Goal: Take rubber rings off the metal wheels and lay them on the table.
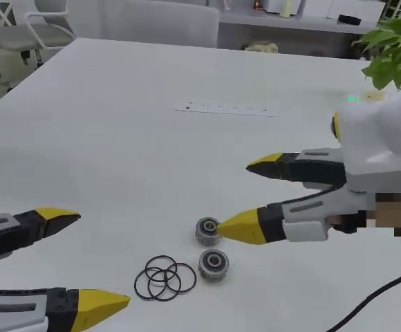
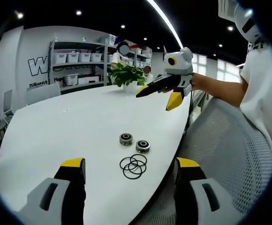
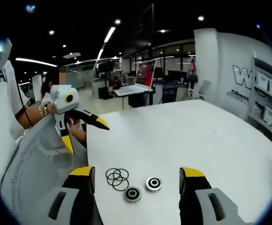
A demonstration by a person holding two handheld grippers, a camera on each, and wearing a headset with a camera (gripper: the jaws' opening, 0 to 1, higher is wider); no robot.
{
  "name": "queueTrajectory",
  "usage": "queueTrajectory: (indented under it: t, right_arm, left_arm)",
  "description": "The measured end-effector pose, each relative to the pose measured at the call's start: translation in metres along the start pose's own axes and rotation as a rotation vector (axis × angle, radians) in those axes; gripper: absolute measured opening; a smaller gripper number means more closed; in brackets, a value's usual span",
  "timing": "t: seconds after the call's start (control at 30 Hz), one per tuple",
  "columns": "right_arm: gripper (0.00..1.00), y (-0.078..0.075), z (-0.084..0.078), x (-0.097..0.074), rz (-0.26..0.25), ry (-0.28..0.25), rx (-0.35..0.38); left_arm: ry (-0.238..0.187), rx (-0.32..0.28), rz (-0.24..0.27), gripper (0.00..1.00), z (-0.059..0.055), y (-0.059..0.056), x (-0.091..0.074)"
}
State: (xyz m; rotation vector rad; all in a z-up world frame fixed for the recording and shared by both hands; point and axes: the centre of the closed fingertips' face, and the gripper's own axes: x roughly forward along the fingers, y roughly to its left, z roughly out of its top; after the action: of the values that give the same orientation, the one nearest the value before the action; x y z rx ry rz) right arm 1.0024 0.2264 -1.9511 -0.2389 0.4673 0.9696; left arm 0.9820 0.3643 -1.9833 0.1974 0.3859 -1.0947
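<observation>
Black rubber rings [image 1: 164, 278] lie heaped lower centre on the white table [image 1: 117, 124] beside two round metal wheels [image 1: 213, 264]; we hold our yellow-tipped left gripper [image 1: 104, 259] and right gripper [image 1: 233, 195] wide open, empty, flanking them, seemingly to reach in.

Bottom of frame: the right hand-held gripper [image 3: 137, 172], yellow-tipped jaws wide apart and holding nothing. Low centre, on the white table [image 3: 197, 136]: a cluster of overlapping rubber rings [image 3: 117, 178] lying flat. Just right of it are two metal wheels [image 3: 132, 194], close together. Mid left: the left hand-held gripper [image 3: 86, 137], jaws spread, beyond the table's edge.
</observation>
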Motion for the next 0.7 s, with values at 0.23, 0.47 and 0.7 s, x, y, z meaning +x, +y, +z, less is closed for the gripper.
queueTrajectory:
  t: [0.23, 0.47, 0.7]
  right_arm:
    - [0.77, -0.001, -0.025, -0.024, -0.049, -0.011, 0.051]
    - [0.81, -0.007, -0.053, -0.045, -0.120, -0.008, 0.145]
    - [0.84, -0.008, -0.075, -0.053, -0.172, 0.019, 0.220]
  left_arm:
    - [-0.005, -0.013, 0.004, 0.84, 0.000, 0.000, 0.000]
    - [0.000, -0.018, -0.007, 0.88, -0.001, -0.002, 0.001]
    - [0.020, -0.050, -0.021, 0.90, -0.006, -0.004, 0.001]
